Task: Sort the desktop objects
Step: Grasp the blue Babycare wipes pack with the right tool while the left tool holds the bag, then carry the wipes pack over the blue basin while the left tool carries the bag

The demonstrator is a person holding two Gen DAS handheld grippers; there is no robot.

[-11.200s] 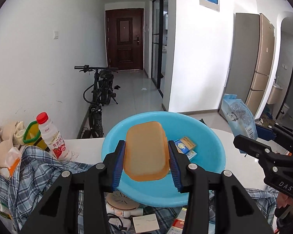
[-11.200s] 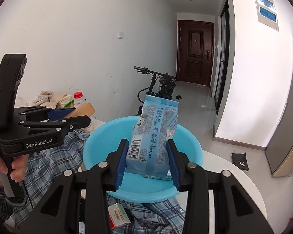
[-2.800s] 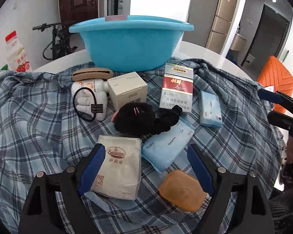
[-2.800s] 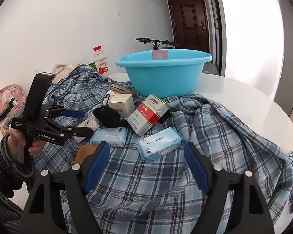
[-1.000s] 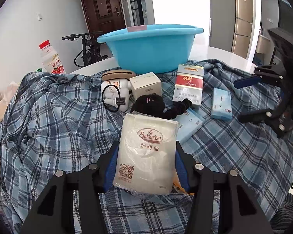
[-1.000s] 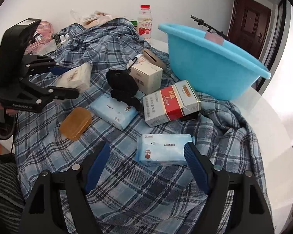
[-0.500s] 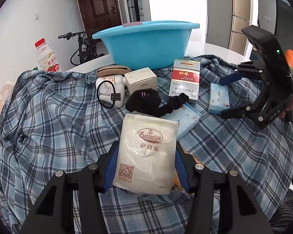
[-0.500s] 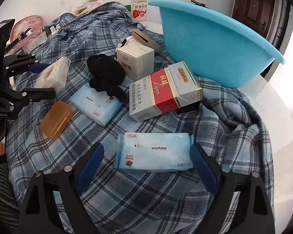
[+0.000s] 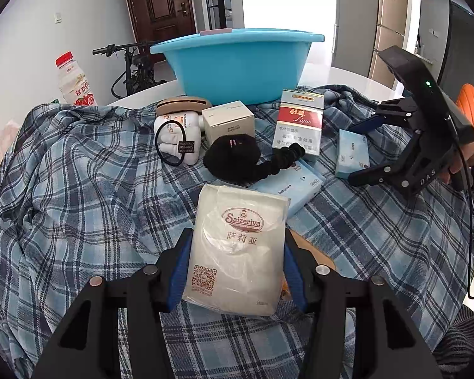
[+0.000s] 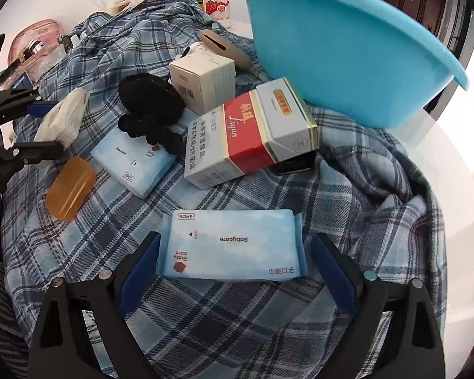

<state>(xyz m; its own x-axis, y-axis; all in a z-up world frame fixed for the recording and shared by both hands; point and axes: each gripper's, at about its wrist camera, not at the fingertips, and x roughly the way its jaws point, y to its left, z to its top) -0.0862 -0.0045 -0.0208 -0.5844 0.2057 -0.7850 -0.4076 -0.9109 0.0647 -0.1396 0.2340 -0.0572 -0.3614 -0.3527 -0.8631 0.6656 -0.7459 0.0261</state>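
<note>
From the left wrist, the left hand-held gripper [image 9: 233,265] clenches a white Saizeriya napkin pack [image 9: 237,246], its long axis pointing away toward the blue basin [image 9: 237,63]; the QR code sits nearest the camera, and an orange soap [image 9: 316,257] is mostly hidden behind it. Beyond stand a red-and-white Liqun carton [image 9: 300,123] and a black scrunchie [image 9: 237,158]. From the right wrist, the right hand-held gripper [image 10: 233,268], having just widened, stands released, straddling a blue Babycare wipes pack [image 10: 233,246] marked 6PCS, lying crosswise on the plaid cloth [image 10: 268,331] over the desk, text upside down.
</note>
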